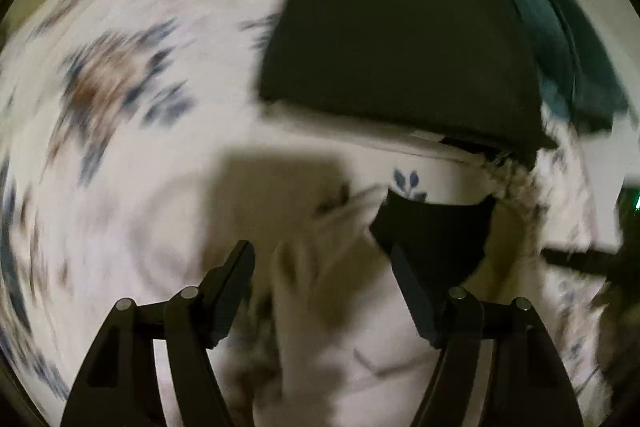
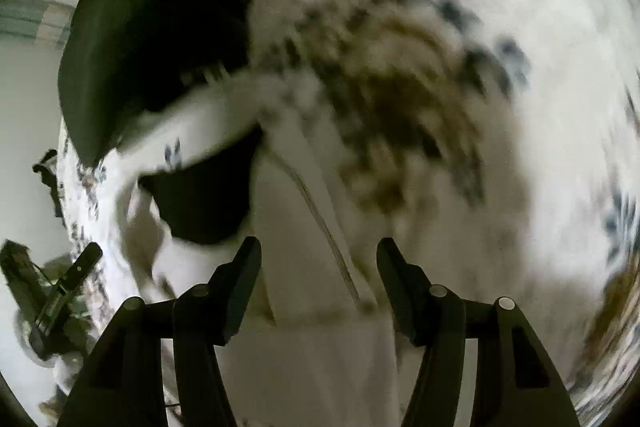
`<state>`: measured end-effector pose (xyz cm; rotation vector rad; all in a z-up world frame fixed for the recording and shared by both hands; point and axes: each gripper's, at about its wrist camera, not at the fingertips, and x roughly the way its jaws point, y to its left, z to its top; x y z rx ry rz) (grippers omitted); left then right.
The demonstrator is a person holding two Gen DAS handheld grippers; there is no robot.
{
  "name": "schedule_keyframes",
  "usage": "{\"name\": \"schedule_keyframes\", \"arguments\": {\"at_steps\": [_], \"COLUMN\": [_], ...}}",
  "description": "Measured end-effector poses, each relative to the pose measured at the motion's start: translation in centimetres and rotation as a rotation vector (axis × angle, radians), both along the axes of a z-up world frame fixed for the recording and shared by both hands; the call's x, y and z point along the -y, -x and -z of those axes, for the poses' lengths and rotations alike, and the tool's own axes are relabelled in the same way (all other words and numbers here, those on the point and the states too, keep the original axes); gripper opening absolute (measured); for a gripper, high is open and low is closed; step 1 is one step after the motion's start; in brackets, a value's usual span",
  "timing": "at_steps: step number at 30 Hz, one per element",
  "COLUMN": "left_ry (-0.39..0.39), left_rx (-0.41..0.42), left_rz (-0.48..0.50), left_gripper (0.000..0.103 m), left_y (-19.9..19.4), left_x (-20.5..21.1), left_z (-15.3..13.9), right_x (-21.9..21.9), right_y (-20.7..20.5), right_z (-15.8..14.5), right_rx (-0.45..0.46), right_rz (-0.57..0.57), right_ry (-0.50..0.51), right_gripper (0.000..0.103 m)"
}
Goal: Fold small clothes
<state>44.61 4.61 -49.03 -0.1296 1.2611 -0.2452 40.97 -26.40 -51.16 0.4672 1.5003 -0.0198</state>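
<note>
A folded dark garment (image 1: 400, 35) lies on the white floral cloth (image 1: 120, 131), far right of centre in the left wrist view; it shows at upper left in the right wrist view (image 2: 152, 27). A white garment (image 1: 344, 299) with a dark patch (image 1: 436, 231) lies just ahead of my left gripper (image 1: 322, 255), which is open and empty. The same white garment (image 2: 320, 307) lies under my right gripper (image 2: 319, 251), open and empty, with the dark patch (image 2: 204, 199) to its left. Both views are motion-blurred.
The floral cloth (image 2: 520, 107) covers most of the surface. The other gripper's black finger (image 2: 64, 291) shows at the left edge of the right wrist view. A teal fabric pile (image 1: 576, 59) lies behind the dark garment. The cloth's edge runs along the right (image 1: 560, 187).
</note>
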Motion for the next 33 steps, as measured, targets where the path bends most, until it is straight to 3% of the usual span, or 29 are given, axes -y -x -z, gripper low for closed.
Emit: {"name": "schedule_keyframes", "arguments": {"at_steps": [3,4,5,6,7,8,14,19,22,28,33], "left_ry": [-0.108,-0.149,-0.169,-0.178,-0.183,-0.174,-0.112,-0.071,-0.042,0.006,0.073], "left_rx": [-0.053,-0.068,-0.072,-0.081,-0.080,-0.058,0.097,0.157,0.159,0.067,-0.110], "left_rz": [0.150,0.189,0.212,0.235,0.243,0.242,0.214,0.144,0.101,0.029,-0.028], "left_gripper": [0.069,0.064,0.035,0.016,0.003,0.002,0.002,0.002,0.002,0.002,0.008], "left_y": [-3.0,-3.5,-3.8,-3.9,-3.9,-3.7,0.9,7.9,12.1,19.3,23.4], "left_x": [3.7,4.5,4.9,5.3,5.5,5.5,3.5,0.9,-0.2,-0.9,-2.1], "left_z": [3.2,4.3,4.9,5.4,5.5,5.1,-0.4,-4.5,-5.7,-3.7,0.0], "right_x": [-2.1,-2.6,-3.1,-3.4,-3.6,-3.8,-4.4,-4.3,-4.2,-4.0,-3.1], "right_y": [-4.3,-5.2,-6.1,-6.7,-7.0,-7.1,-3.3,4.3,9.9,20.2,24.8], "right_z": [1.8,2.5,3.3,3.8,4.1,4.0,-1.5,-6.4,-7.8,-6.5,-2.3], "right_rx": [-0.037,-0.054,-0.073,-0.078,-0.072,-0.069,0.116,0.231,0.265,0.230,0.084], "right_rz": [-0.079,-0.097,-0.112,-0.121,-0.129,-0.134,-0.144,-0.175,-0.203,-0.238,-0.260], "right_ry": [0.072,0.091,0.106,0.111,0.114,0.130,0.109,0.103,0.101,0.092,0.072], "right_gripper": [0.062,0.062,0.061,0.050,0.032,0.005,0.005,0.005,0.005,0.005,0.005]}}
